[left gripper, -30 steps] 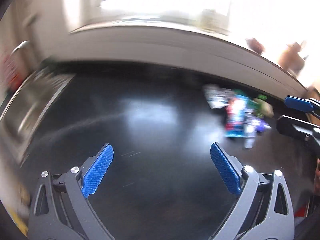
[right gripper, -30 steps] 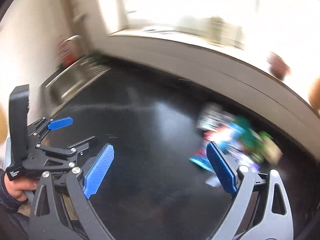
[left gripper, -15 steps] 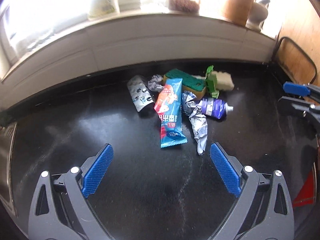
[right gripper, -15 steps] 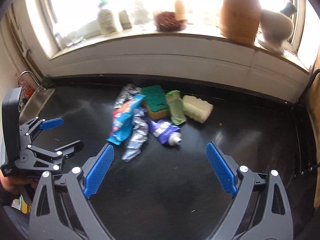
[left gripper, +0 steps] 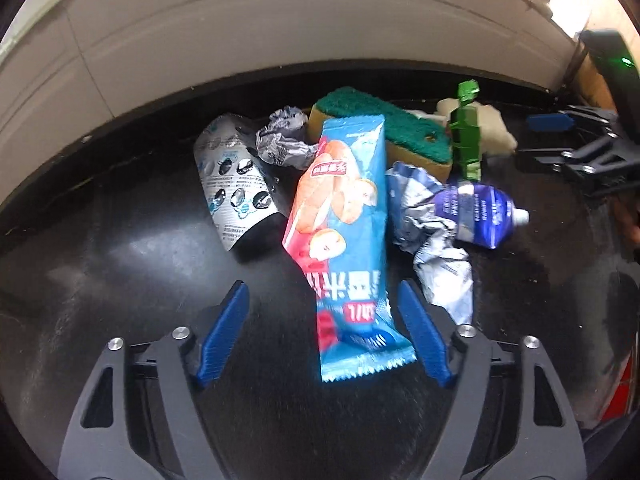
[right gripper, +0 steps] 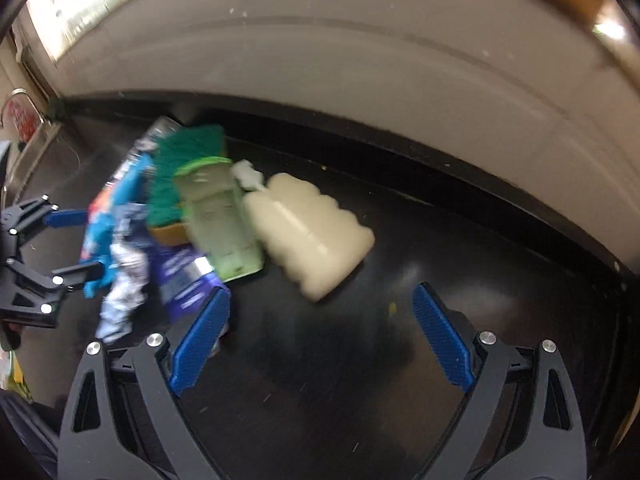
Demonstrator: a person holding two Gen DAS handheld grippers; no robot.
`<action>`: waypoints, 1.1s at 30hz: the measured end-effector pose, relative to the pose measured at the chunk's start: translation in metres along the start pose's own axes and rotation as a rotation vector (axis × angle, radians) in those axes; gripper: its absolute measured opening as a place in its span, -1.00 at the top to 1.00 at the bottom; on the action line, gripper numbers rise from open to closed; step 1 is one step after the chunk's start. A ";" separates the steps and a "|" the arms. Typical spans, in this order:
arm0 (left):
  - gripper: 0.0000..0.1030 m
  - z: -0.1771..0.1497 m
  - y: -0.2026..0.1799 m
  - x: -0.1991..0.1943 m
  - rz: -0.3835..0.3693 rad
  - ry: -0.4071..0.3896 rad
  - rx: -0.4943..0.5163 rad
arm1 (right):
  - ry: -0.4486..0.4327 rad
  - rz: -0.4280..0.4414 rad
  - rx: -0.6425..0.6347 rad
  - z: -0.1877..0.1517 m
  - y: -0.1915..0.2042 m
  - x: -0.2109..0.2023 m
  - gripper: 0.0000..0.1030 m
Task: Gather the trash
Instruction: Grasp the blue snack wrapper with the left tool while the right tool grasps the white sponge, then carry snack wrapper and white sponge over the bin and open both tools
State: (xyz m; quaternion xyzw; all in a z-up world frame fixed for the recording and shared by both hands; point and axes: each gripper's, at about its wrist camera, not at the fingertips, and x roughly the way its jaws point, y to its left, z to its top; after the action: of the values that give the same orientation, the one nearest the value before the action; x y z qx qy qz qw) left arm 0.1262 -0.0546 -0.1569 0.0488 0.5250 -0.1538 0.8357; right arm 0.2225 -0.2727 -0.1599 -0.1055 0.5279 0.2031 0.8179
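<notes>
A pile of trash lies on the black counter (left gripper: 120, 280). In the left wrist view a blue and red snack wrapper (left gripper: 344, 240) lies lengthwise, its near end between the open fingers of my left gripper (left gripper: 324, 332). Around it are a silver wrapper (left gripper: 232, 176), crumpled foil (left gripper: 436, 248), a purple tube (left gripper: 476, 216), a green sponge (left gripper: 380, 128) and a green packet (left gripper: 464, 136). In the right wrist view my right gripper (right gripper: 320, 336) is open and empty, just short of a pale ribbed cup (right gripper: 312, 232) lying on its side beside the green packet (right gripper: 220, 220).
A white wall (left gripper: 280, 32) under the window sill runs along the back of the counter. A sink (right gripper: 24, 152) lies at the far left. The left gripper (right gripper: 36, 264) shows at the left edge of the right wrist view.
Both grippers have moved forward and down toward the pile. The snack wrapper now reaches between my left fingers, and the pale cup is close ahead of my right fingers.
</notes>
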 end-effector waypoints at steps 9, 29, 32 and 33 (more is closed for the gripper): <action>0.57 0.007 -0.004 -0.002 -0.025 -0.022 0.021 | 0.041 0.047 -0.101 0.015 0.002 0.023 0.12; 0.64 -0.057 -0.023 -0.117 0.059 -0.087 -0.079 | -0.123 -0.004 0.142 -0.096 0.046 -0.125 0.33; 0.64 -0.072 -0.023 -0.124 0.068 -0.092 -0.083 | -0.125 0.004 0.126 -0.106 0.060 -0.130 0.33; 0.64 -0.078 -0.023 -0.131 0.075 -0.100 -0.087 | -0.128 0.011 0.118 -0.106 0.067 -0.132 0.33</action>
State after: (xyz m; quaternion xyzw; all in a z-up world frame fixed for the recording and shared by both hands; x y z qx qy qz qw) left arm -0.0006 -0.0304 -0.0722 0.0243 0.4864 -0.1019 0.8675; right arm 0.0582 -0.2827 -0.0822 -0.0411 0.4863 0.1825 0.8535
